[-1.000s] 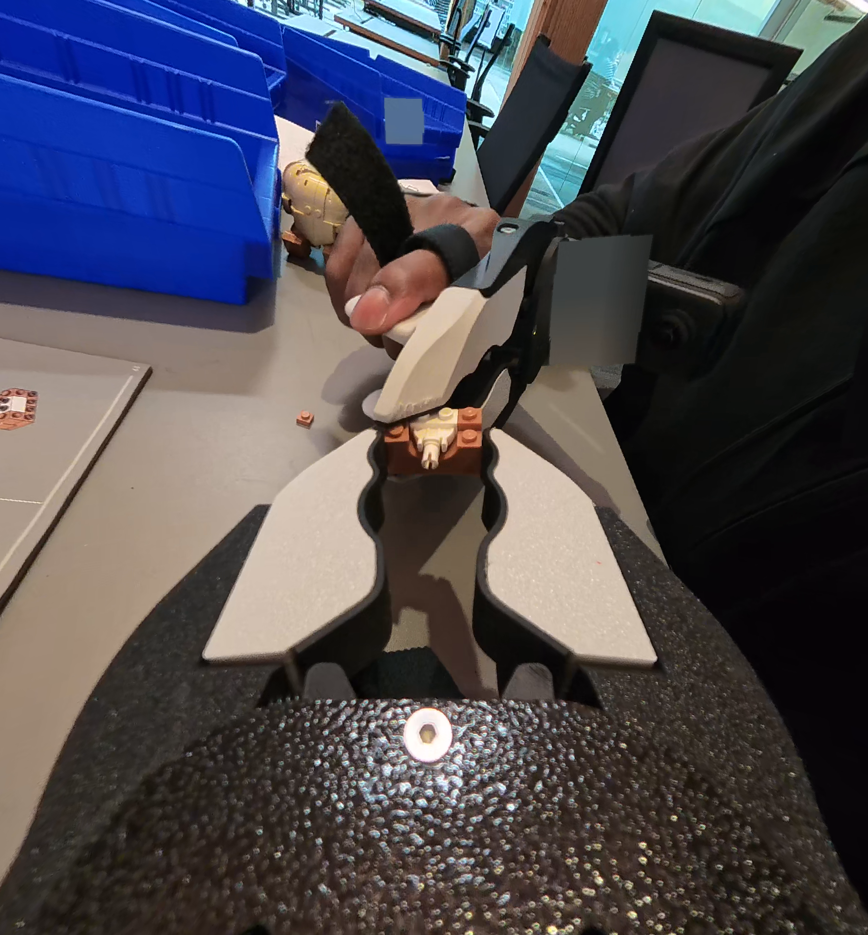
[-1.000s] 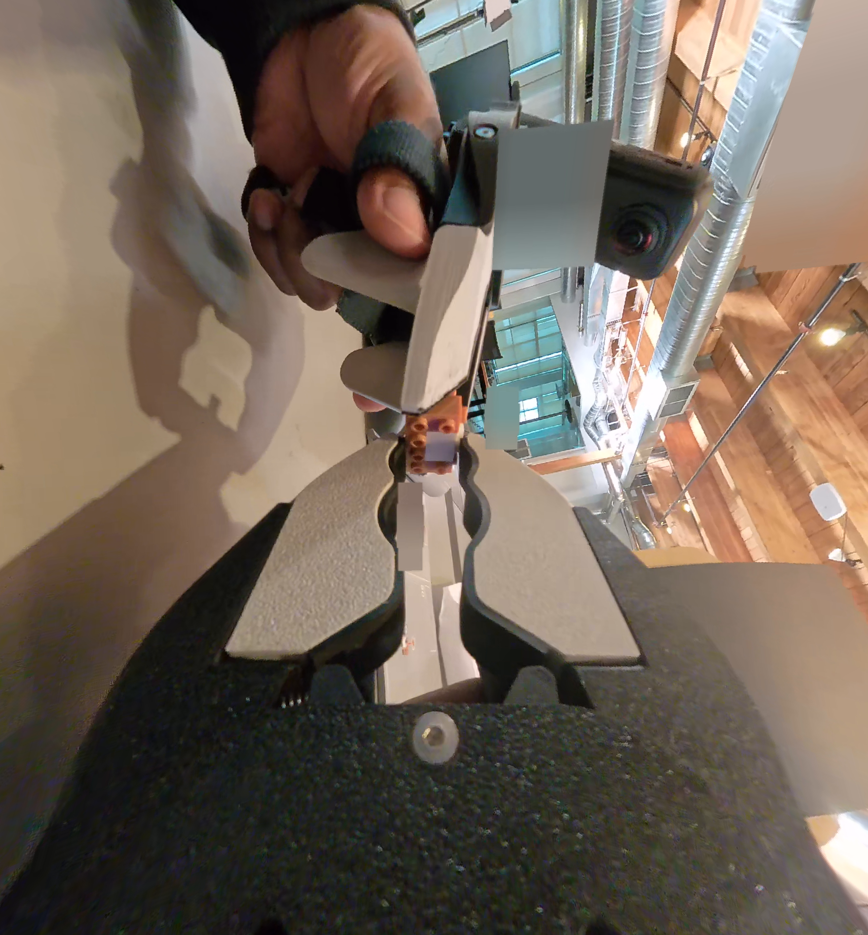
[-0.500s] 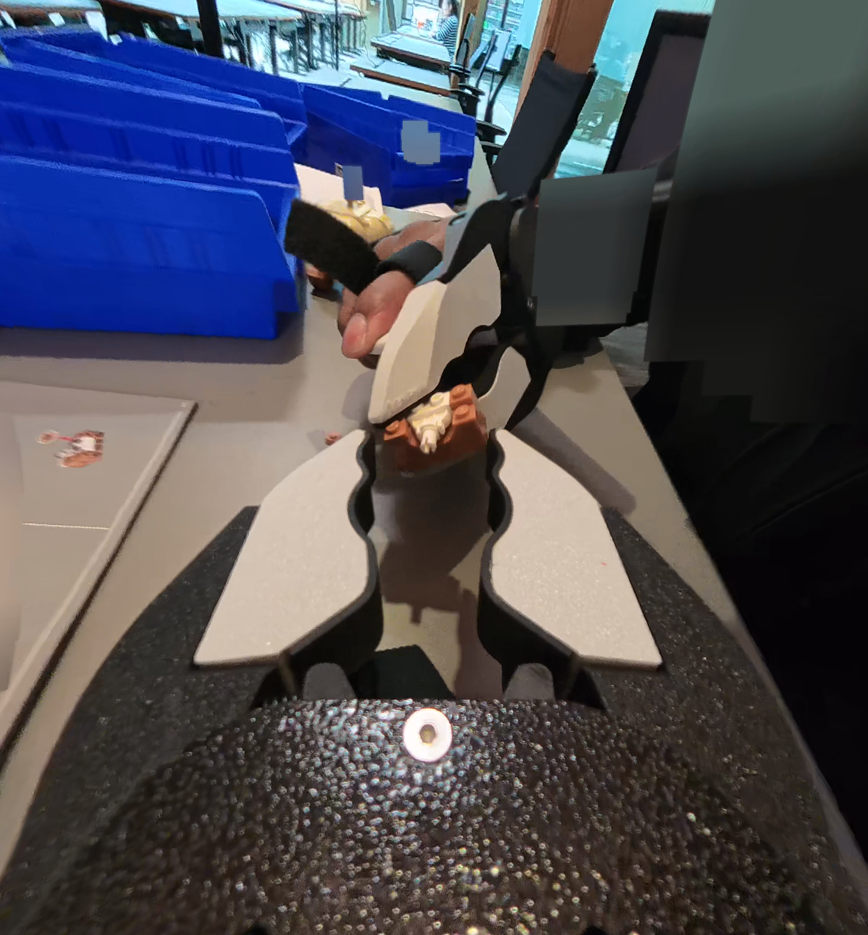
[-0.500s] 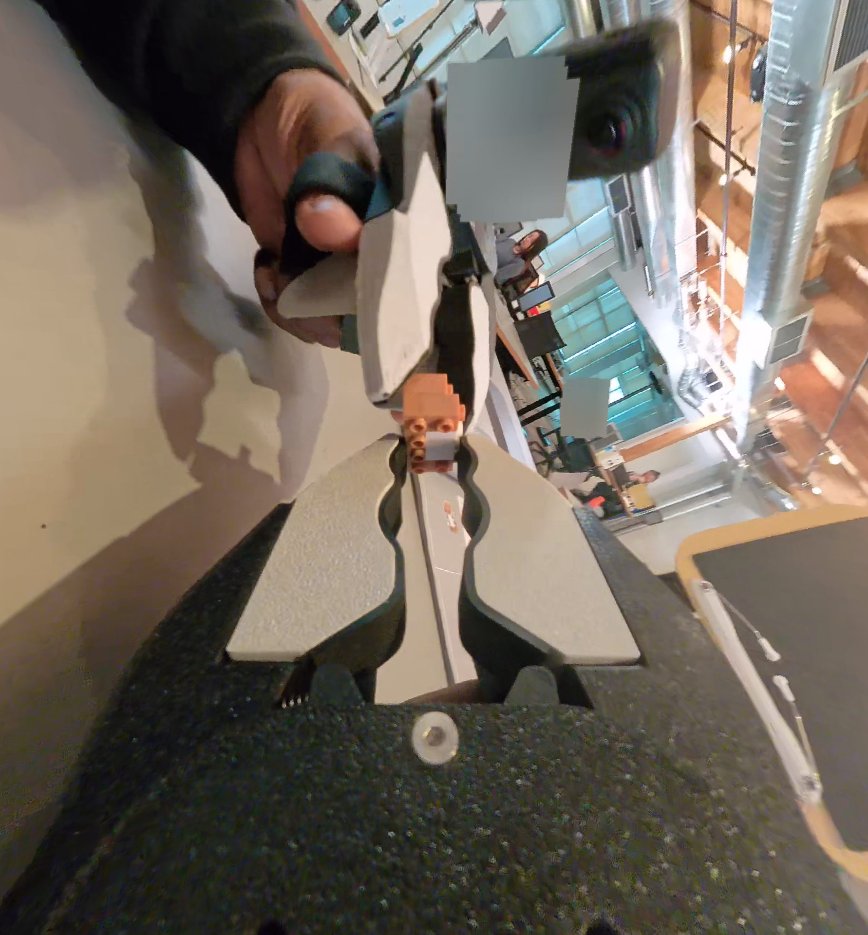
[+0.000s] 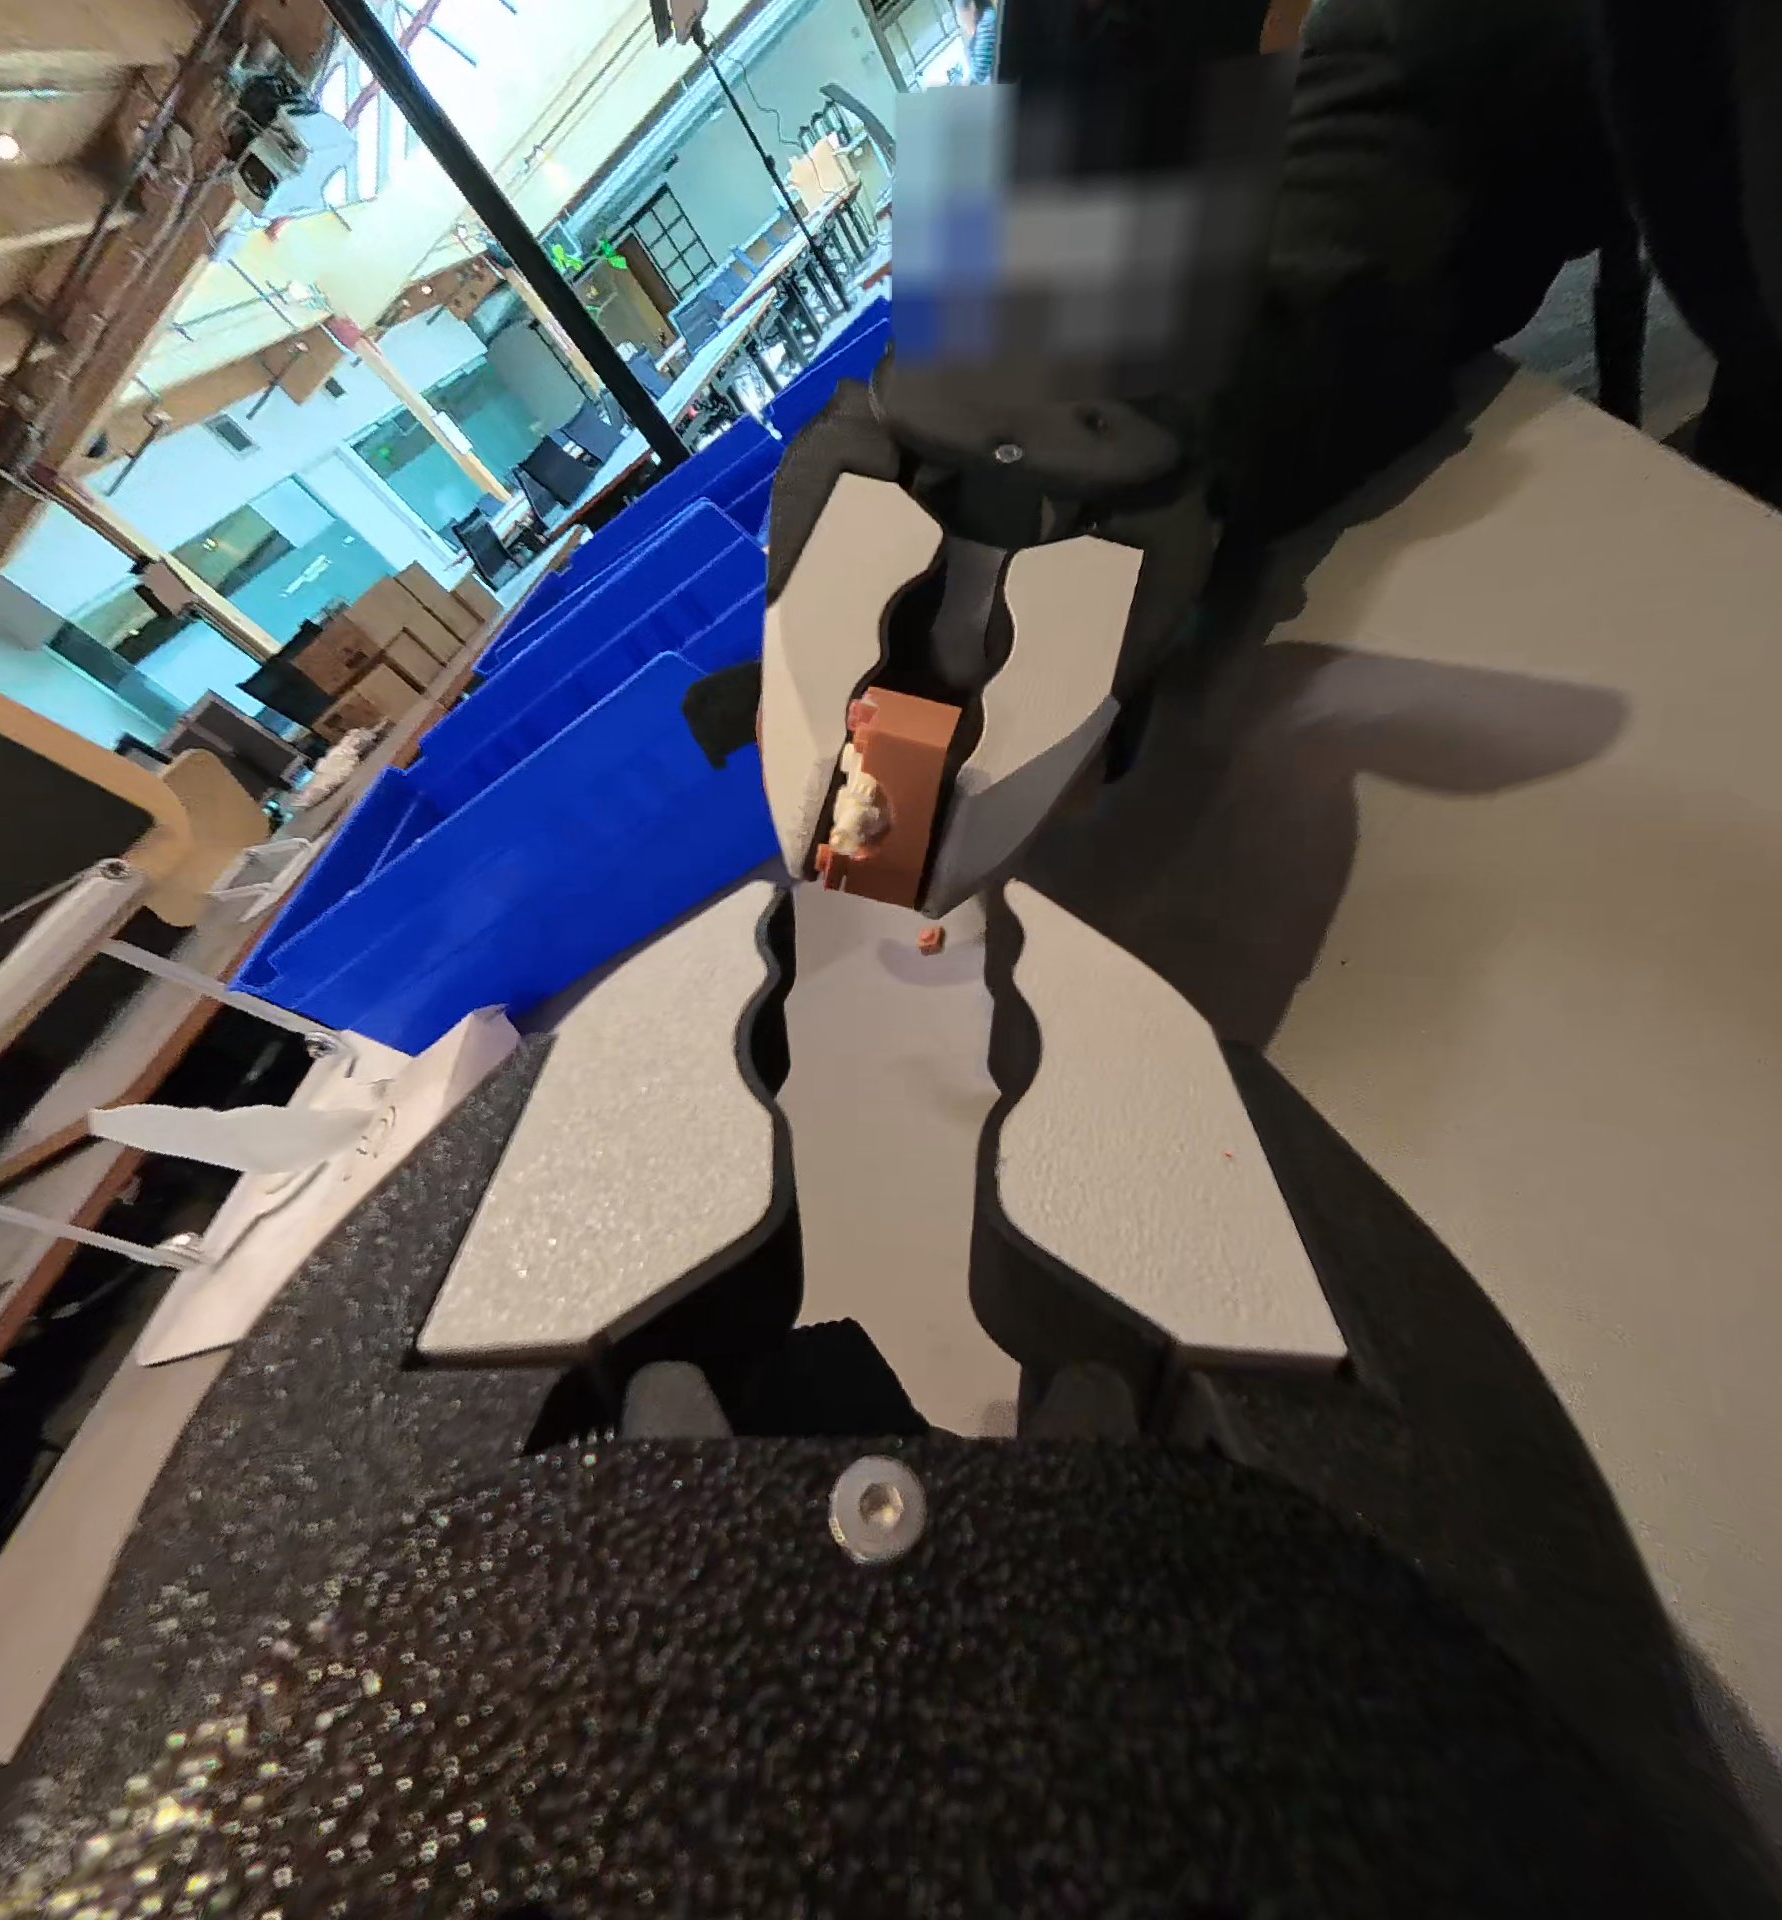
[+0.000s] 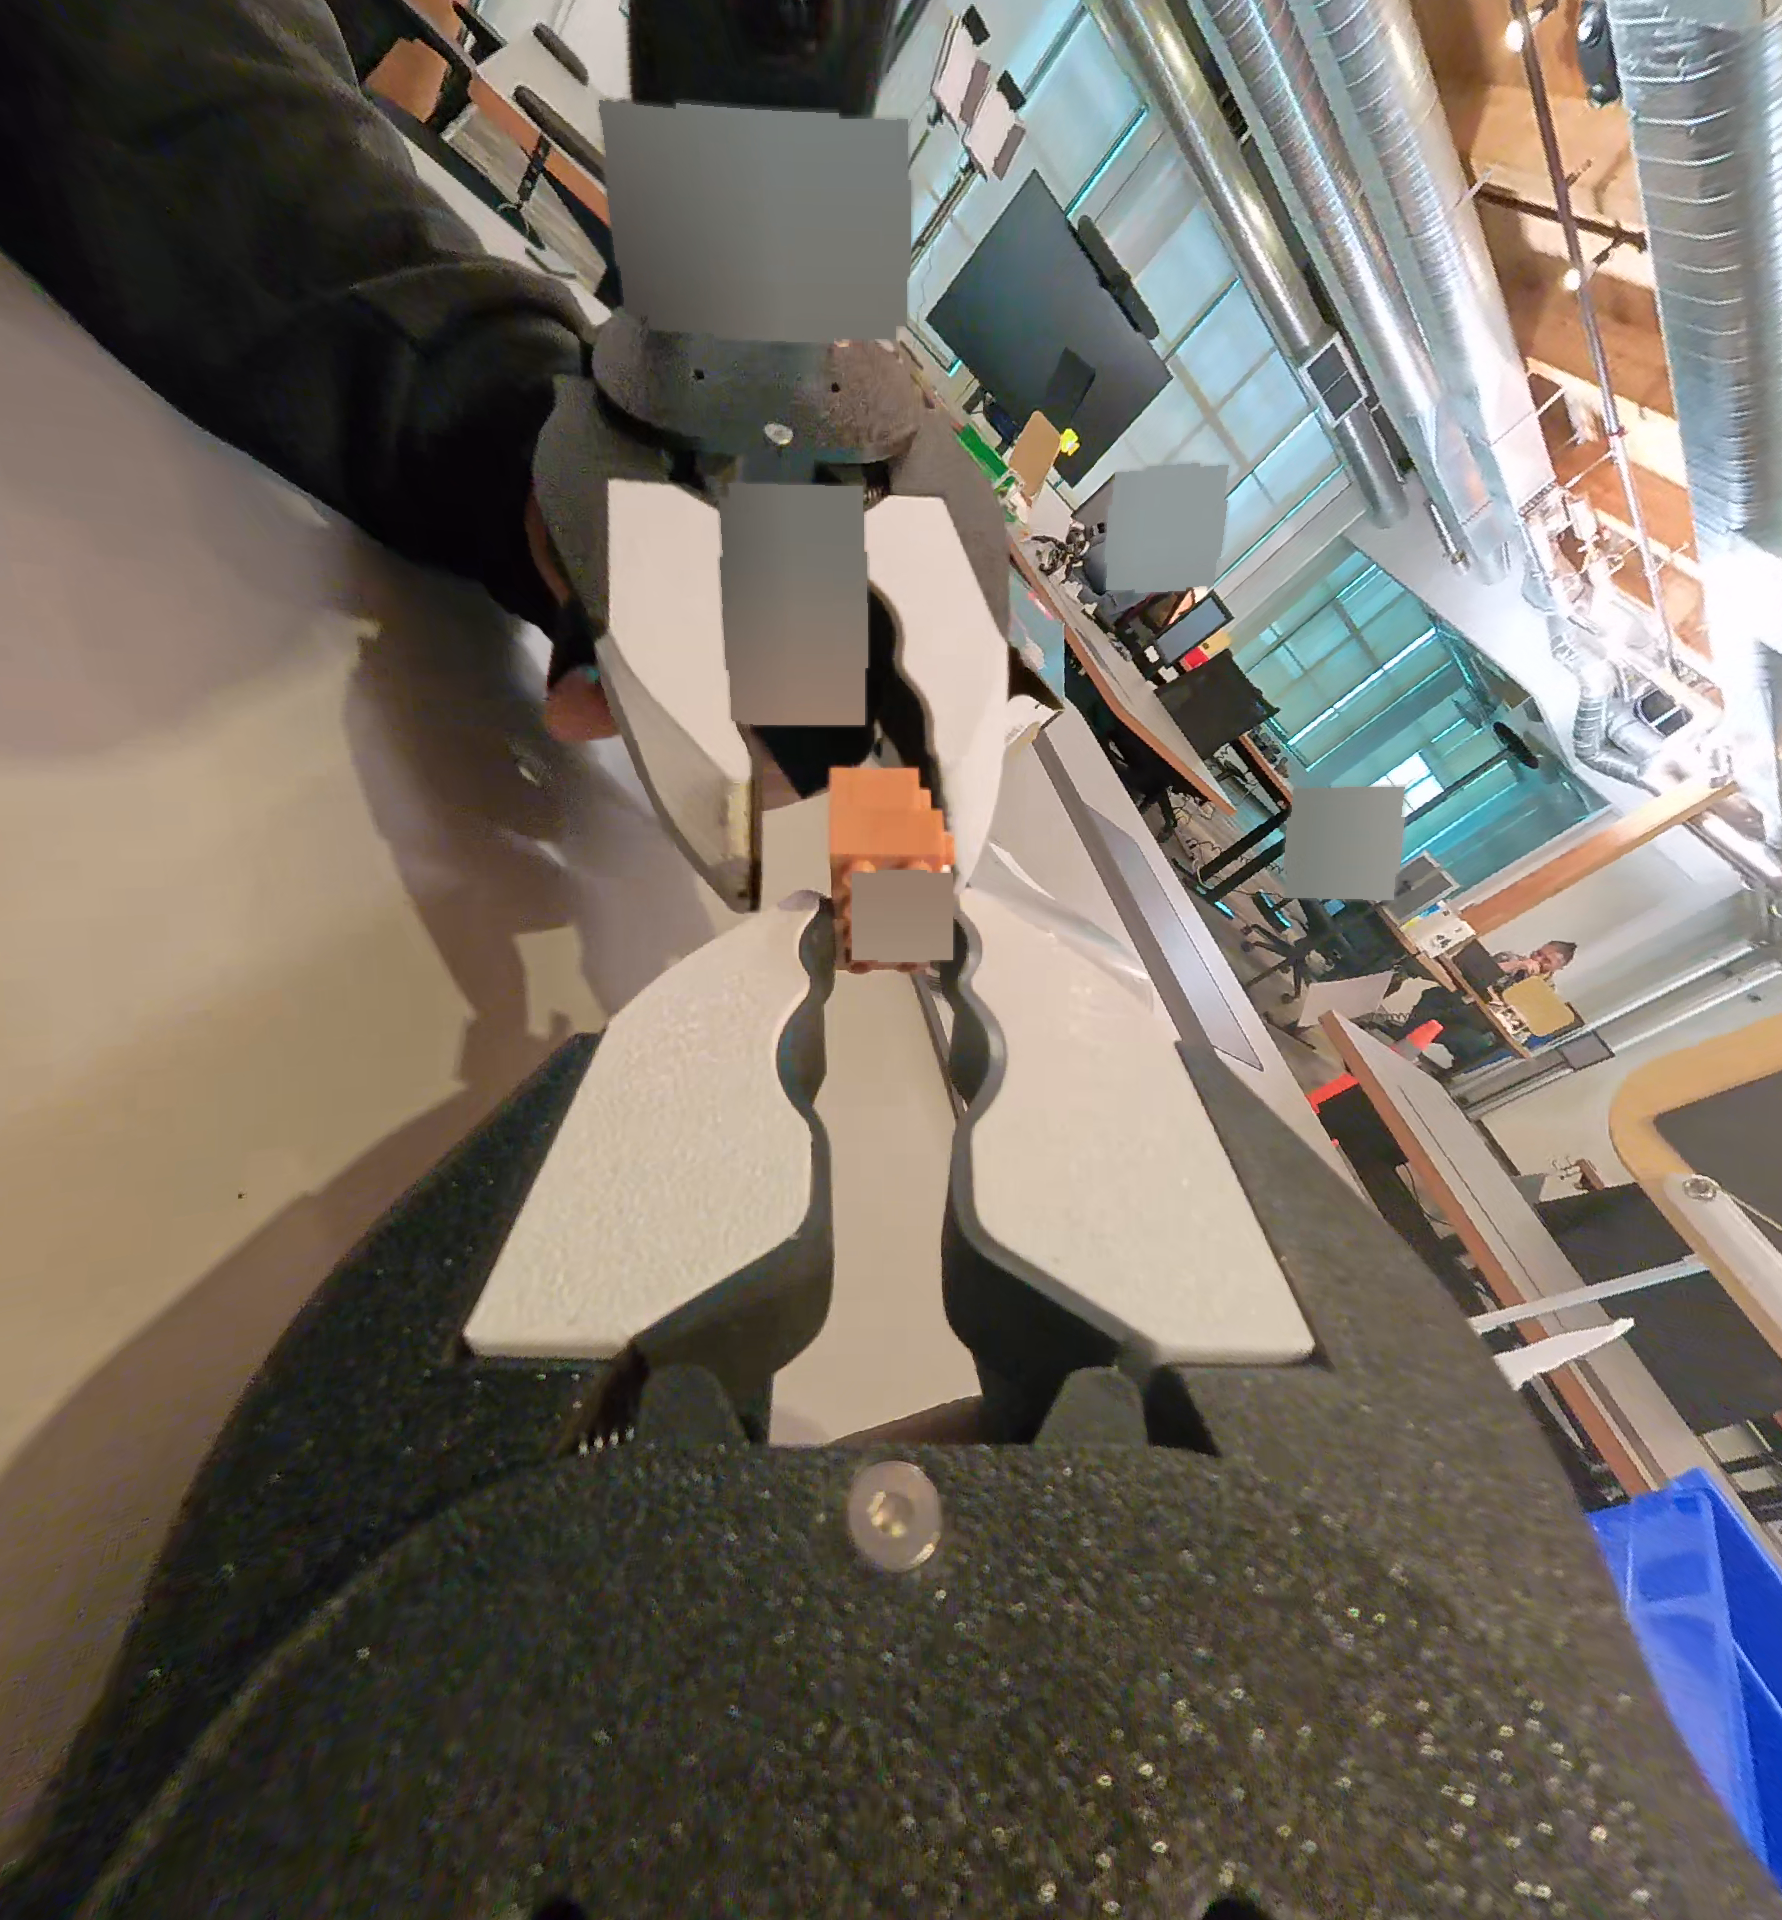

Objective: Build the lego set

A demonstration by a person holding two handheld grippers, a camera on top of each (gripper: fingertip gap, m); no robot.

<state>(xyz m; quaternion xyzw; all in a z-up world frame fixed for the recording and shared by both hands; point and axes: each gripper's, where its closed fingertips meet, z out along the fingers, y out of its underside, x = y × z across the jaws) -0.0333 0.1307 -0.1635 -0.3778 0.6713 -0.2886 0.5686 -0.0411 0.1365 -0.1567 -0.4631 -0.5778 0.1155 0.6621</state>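
Note:
My right gripper (image 6: 887, 935) is shut on a brown brick assembly (image 6: 882, 847), gripped at its fingertips. The left wrist view shows it from the other side: the right gripper (image 5: 882, 842) points toward me with the brown assembly (image 5: 892, 795) clamped between its pads, a small white piece on the assembly's left face. My left gripper (image 5: 887, 904) is open just short of the assembly, with nothing between its fingers. In the right wrist view the left gripper's fingers (image 6: 679, 748) stand spread on either side of the assembly's far end.
A tiny loose brown piece (image 5: 931, 940) lies on the grey table (image 5: 1541, 935) below the assembly. Blue bins (image 5: 575, 831) stand to the left. A person's dark sleeve (image 6: 243, 260) is behind the left gripper. A blue bin corner (image 6: 1749, 1662) shows at lower right. Both grippers' tips are close together, under 4 cm apart.
My left gripper had the assembly between its tips a second ago, opened and let it go. The right gripper kept its hold. Both grippers have rolled and now face each other.

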